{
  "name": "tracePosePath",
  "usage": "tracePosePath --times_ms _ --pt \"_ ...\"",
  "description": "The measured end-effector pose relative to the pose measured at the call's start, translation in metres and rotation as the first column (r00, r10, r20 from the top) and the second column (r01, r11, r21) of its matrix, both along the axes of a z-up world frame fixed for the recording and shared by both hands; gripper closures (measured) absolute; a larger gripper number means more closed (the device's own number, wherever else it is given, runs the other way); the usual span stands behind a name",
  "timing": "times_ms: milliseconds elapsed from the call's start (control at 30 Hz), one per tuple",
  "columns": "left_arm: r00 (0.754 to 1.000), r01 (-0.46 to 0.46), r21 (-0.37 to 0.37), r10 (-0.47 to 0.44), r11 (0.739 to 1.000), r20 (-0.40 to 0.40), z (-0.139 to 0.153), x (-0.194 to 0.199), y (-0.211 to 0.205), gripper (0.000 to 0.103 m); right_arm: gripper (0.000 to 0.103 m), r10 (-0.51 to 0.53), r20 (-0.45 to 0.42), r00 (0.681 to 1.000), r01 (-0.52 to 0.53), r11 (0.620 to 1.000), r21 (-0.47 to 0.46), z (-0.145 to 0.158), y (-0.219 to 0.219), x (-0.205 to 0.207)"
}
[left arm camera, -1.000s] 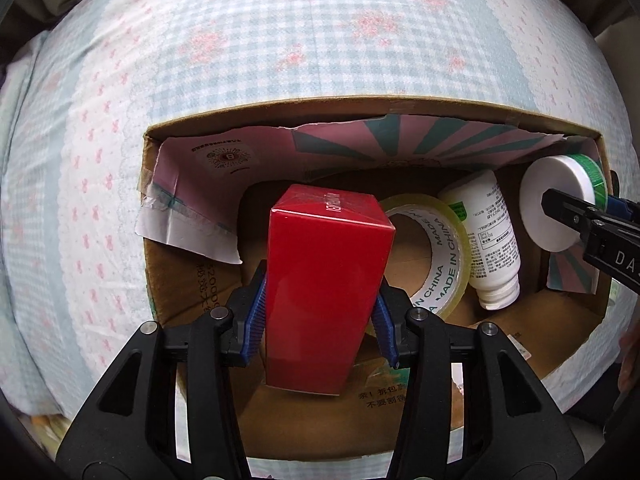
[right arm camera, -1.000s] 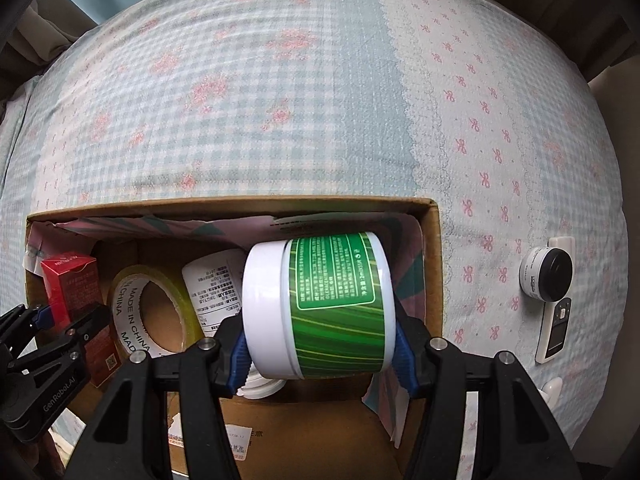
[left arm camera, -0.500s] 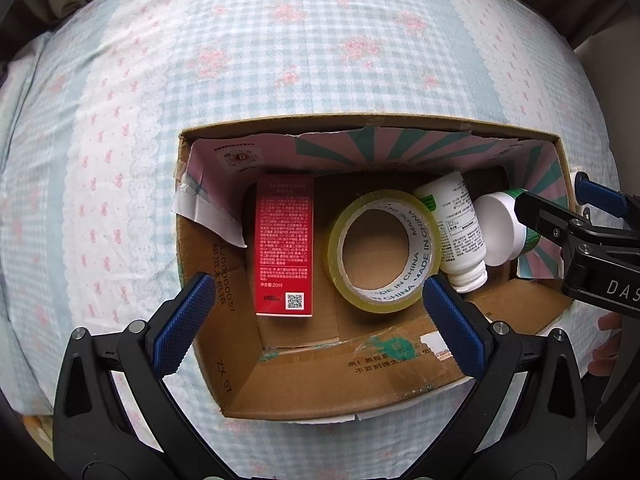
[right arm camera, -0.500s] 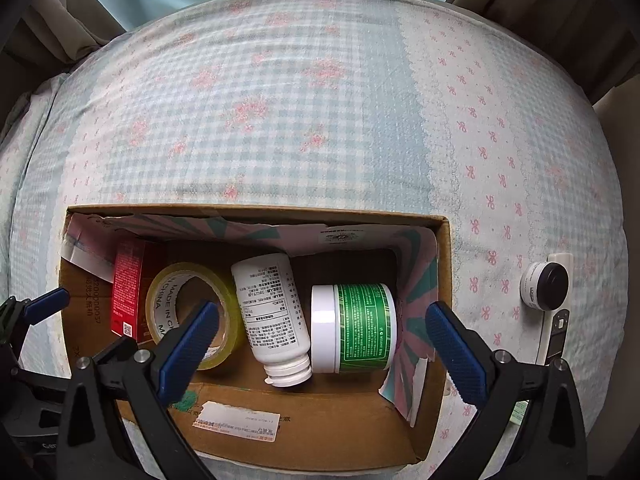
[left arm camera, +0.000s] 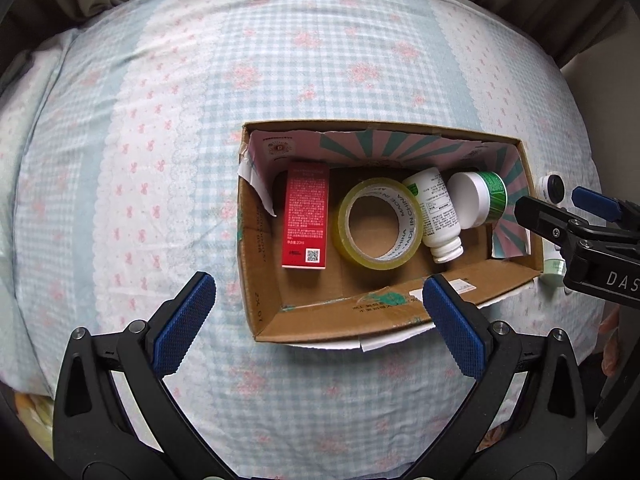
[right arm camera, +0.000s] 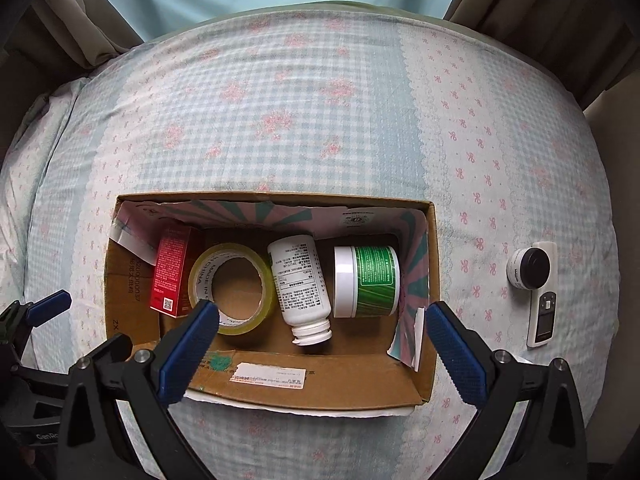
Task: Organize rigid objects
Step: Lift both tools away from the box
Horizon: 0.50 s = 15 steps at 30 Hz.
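Note:
An open cardboard box [left arm camera: 336,320] [right arm camera: 320,384] rests on the bed. Inside lie, left to right, a red carton [left arm camera: 306,220] [right arm camera: 172,276], a roll of yellowish tape [left arm camera: 378,224] [right arm camera: 232,288], a white pill bottle [left arm camera: 436,212] [right arm camera: 300,284] and a green-labelled jar with a white lid [left arm camera: 480,200] [right arm camera: 368,280]. My left gripper [left arm camera: 316,324] hangs open above the box's near left corner, nothing between its fingers. My right gripper [right arm camera: 320,344] hangs open over the box's near wall, likewise holding nothing; it also shows at the right edge of the left wrist view [left arm camera: 576,216].
A small white camera-like device [right arm camera: 528,268] and a slim white remote [right arm camera: 542,316] lie on the checked bedspread [right arm camera: 320,120] right of the box. Curtains [right arm camera: 80,20] hang behind the bed. A green-and-white item [left arm camera: 554,266] pokes out behind the box's right wall.
Both grippers let go: the red carton and the green jar now lie in the box. Both grippers opened wide and rose, so the box looks smaller.

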<state>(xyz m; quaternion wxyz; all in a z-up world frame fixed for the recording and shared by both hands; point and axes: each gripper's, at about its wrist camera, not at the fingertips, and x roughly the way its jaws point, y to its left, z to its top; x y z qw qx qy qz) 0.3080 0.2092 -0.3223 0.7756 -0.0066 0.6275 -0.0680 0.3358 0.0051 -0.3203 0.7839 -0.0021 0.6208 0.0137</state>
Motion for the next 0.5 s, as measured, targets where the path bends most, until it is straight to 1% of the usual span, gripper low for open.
tracePosePath --times_ms 100,167,333,500 --pt "1.0 -0.003 -0.055 0.004 0.998 0.016 0.018 -0.015 0.001 0.0 0.0 0.005 0.025 1.0 -0.005 1.0 0.0 0.02 -0.001 -0.014" --pt "0.999 -0.007 -0.076 0.01 0.997 0.033 0.031 -0.025 0.003 0.0 0.0 -0.006 0.034 0.999 0.006 1.0 0.009 0.033 -0.005 -0.024" --pt "0.995 0.01 -0.055 -0.005 0.998 0.098 0.057 -0.043 -0.001 0.0 0.0 -0.085 0.087 0.993 0.084 0.996 0.024 0.065 -0.031 -0.056" --pt "0.989 0.051 -0.057 -0.043 0.997 0.143 0.077 -0.05 -0.021 0.0 0.0 -0.175 0.124 0.977 0.174 0.985 0.021 0.085 -0.069 -0.089"
